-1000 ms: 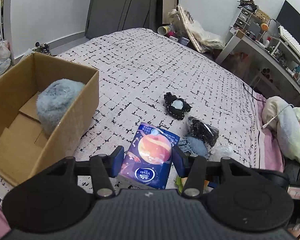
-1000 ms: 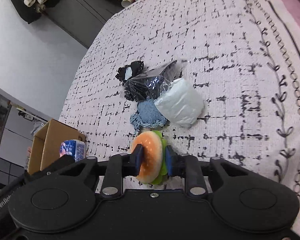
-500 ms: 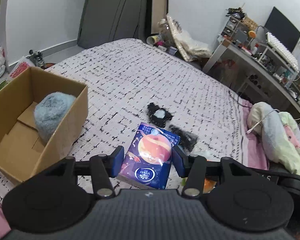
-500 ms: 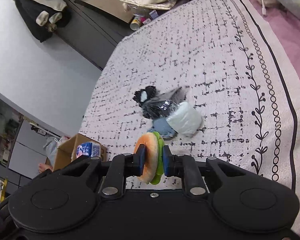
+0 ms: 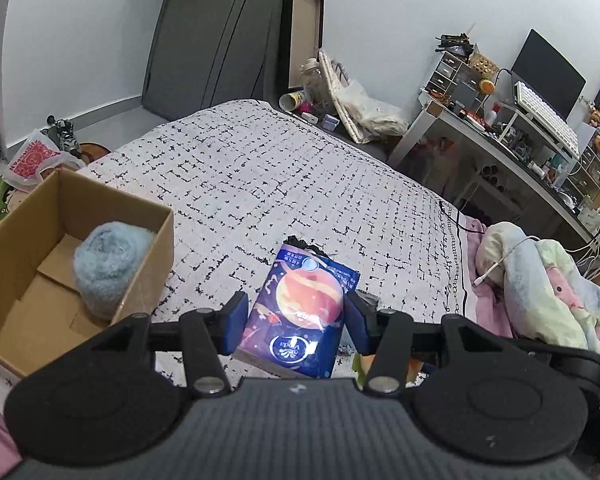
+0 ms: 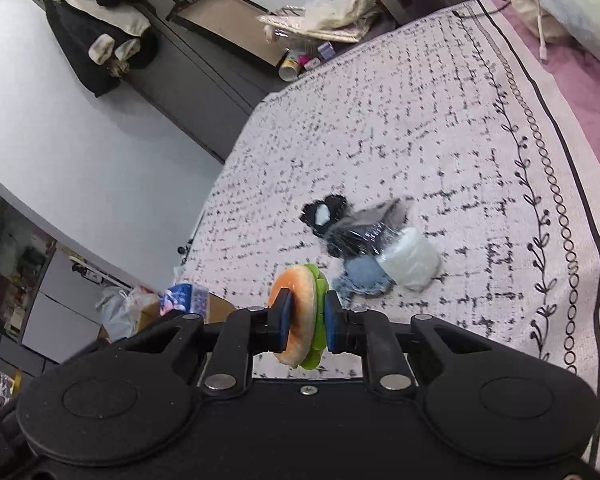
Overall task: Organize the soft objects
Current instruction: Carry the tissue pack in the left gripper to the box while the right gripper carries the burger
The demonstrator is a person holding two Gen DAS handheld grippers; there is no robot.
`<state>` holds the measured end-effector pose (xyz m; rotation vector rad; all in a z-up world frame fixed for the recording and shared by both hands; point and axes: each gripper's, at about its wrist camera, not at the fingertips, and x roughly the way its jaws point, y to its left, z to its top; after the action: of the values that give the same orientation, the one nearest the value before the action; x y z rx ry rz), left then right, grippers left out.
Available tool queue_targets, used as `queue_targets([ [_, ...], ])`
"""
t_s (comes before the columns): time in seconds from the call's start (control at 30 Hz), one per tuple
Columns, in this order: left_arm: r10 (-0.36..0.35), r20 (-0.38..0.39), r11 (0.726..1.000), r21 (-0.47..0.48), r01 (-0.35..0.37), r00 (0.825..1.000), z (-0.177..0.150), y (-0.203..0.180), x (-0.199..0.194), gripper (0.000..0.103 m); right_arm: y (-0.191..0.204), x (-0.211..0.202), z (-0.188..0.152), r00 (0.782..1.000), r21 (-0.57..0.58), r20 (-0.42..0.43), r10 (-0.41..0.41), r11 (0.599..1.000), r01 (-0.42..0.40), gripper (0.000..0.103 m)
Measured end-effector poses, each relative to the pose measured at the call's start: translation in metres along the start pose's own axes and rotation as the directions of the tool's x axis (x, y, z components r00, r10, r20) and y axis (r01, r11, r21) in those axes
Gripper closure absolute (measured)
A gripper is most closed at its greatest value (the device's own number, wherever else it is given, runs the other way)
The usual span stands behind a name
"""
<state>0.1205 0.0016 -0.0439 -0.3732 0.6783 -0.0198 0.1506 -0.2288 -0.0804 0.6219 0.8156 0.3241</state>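
My left gripper (image 5: 296,322) is shut on a blue tissue pack (image 5: 300,312) with an orange planet print and holds it above the bed, right of the cardboard box (image 5: 148,256). A fluffy light-blue ball (image 5: 108,268) lies inside the box. My right gripper (image 6: 305,320) is shut on a plush burger (image 6: 300,314), orange bun with green lettuce, held above the bed. Left on the bed in the right wrist view are a black lace item (image 6: 324,214), a black item in clear plastic (image 6: 360,232), a blue fabric piece (image 6: 362,276) and a white roll (image 6: 410,262).
The bedspread (image 5: 280,184) is white with black dashes. Rolled blankets (image 5: 540,280) lie on the pink sheet at the right. A cluttered desk (image 5: 520,136) stands beyond the bed. Bags (image 5: 32,156) lie on the floor left of the box.
Both grippers have risen with their loads; the bed and box look farther away. The tissue pack now hides most of the loose items in the left wrist view.
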Motion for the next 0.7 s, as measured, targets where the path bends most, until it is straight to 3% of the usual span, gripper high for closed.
queue_targets([
  [0.43, 0.012, -0.009, 1.0, 0.015, -0.012, 1.0, 0.016, 0.029, -0.005, 0.052, 0.041, 0.008, -0.002, 0.999, -0.06, 0.035, 0.028, 0.998, -0.026, 0.086],
  [0.6, 0.012, -0.049, 1.0, 0.01, -0.012, 0.999, 0.029, 0.047, 0.004, 0.052, 0.054, 0.008, -0.005, 0.999, -0.079, 0.038, 0.034, 0.996, -0.031, 0.086],
  [0.7, 0.051, -0.025, 0.998, 0.034, -0.05, 0.998, 0.036, 0.056, 0.005, 0.052, 0.061, 0.011, -0.007, 0.999, -0.096, 0.032, 0.034, 0.995, -0.031, 0.086],
])
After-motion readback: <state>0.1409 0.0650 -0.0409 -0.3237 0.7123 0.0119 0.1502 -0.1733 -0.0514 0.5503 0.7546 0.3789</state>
